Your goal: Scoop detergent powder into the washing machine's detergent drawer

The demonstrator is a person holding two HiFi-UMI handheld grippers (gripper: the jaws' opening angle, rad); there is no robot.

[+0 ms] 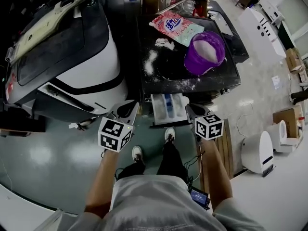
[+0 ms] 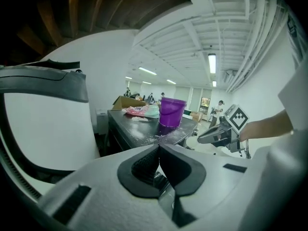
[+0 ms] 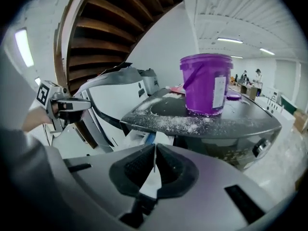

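Head view: purple plastic bucket (image 1: 204, 52) of white powder sits on the black washer top (image 1: 169, 75). Pink detergent bag (image 1: 175, 27) lies behind it, spilled white powder (image 1: 150, 61) to its left. White pulled-out detergent drawer (image 1: 167, 107) sticks out under the front edge, between my grippers. My left gripper (image 1: 126, 109) and right gripper (image 1: 194, 111) are both closed and empty, one each side of the drawer, forearms stretched forward.
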